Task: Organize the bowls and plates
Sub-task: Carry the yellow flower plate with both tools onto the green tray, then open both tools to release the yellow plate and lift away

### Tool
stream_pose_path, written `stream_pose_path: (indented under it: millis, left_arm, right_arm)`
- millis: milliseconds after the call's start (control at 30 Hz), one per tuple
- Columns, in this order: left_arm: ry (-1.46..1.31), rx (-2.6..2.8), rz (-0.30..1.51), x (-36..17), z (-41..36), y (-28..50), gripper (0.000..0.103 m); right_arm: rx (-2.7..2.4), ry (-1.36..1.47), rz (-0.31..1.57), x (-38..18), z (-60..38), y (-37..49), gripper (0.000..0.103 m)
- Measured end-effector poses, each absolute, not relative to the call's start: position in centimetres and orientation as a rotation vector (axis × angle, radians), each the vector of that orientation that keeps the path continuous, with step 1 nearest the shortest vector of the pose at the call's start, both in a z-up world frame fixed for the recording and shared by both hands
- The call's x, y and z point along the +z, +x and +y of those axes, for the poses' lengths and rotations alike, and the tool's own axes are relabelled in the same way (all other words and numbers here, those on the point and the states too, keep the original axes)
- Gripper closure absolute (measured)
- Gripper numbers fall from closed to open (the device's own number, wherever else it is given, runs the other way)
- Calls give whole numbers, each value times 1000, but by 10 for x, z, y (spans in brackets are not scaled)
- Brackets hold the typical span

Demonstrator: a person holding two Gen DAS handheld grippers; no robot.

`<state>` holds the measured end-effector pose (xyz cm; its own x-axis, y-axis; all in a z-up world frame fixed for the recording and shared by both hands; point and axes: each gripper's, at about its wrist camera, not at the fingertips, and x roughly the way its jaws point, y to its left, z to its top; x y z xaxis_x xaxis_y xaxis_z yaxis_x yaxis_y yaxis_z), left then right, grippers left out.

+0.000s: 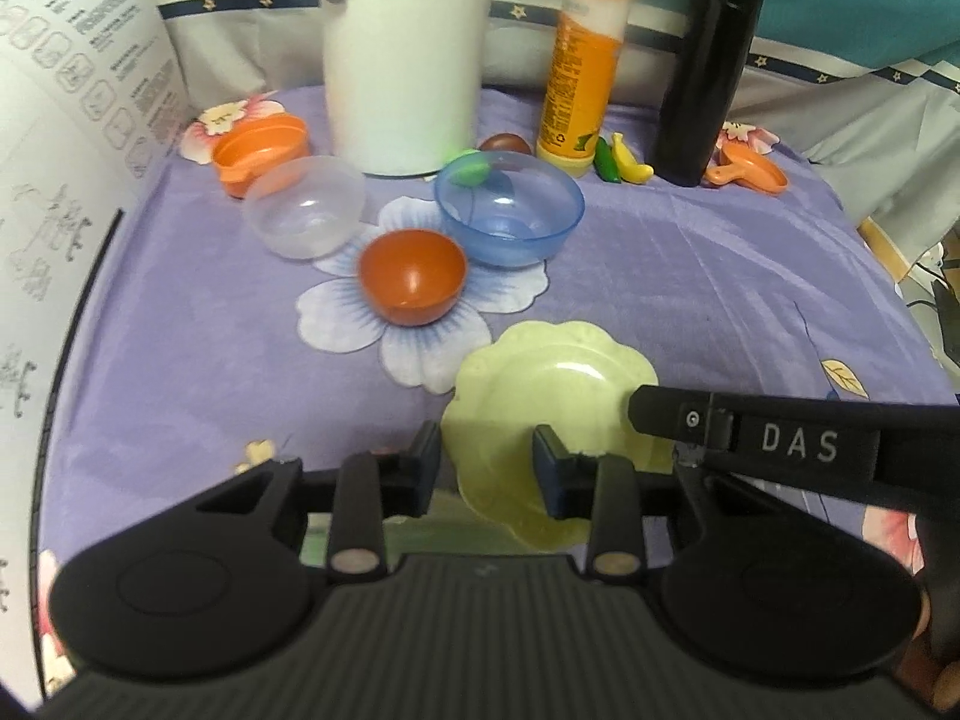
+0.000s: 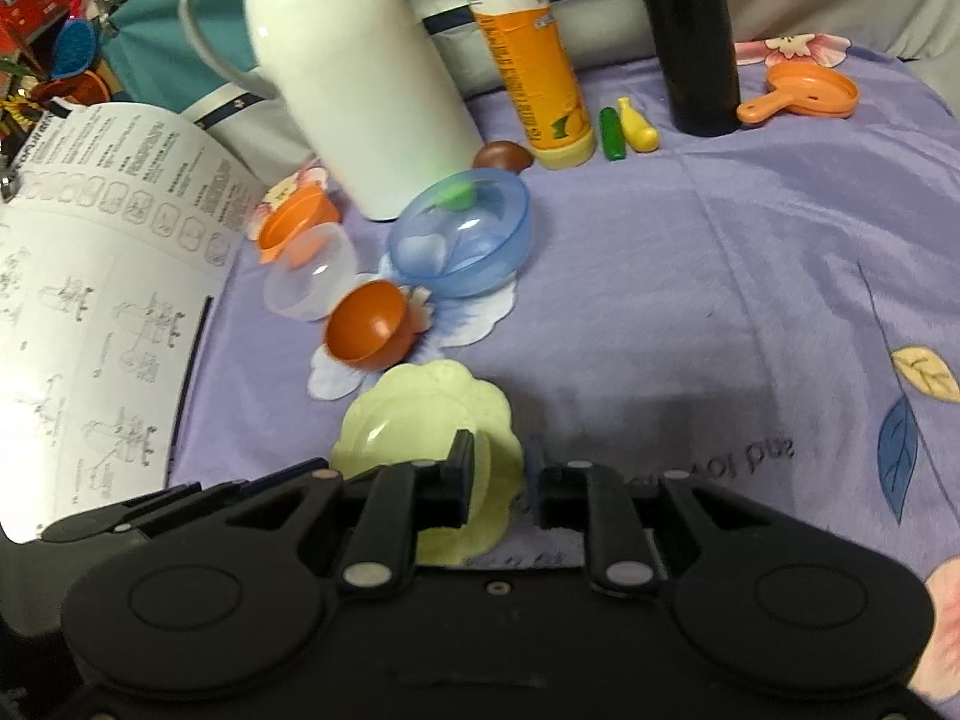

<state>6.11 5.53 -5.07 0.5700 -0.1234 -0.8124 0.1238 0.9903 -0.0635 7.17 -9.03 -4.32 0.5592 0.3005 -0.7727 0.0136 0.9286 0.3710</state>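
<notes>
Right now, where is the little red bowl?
The red bowl sits on the purple cloth left of centre in both views, on a printed flower, between the clear bowl and the blue bowl, just beyond the pale yellow plate.

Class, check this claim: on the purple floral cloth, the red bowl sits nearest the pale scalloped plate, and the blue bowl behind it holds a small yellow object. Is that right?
One detail is wrong. The small object in the blue bowl is green, not yellow, as the left wrist view shows. The red bowl does sit nearest the pale scalloped plate on the purple floral cloth.
</notes>
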Motion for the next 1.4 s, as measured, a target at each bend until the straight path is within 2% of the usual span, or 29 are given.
stream_pose_path:
  millis: [433, 767, 1400]
  left_arm:
    - [-63, -101, 943, -35, 112, 6, 72]
    - [-86, -91, 1000, -54, 134, -22, 72]
    - [-112, -90, 1065, -79, 141, -21, 72]
  right_arm:
    - [276, 353, 1028, -33, -52, 33, 83]
    - [311, 329, 1091, -42, -29, 14, 83]
    - [309, 290, 1155, -62, -15, 18, 83]
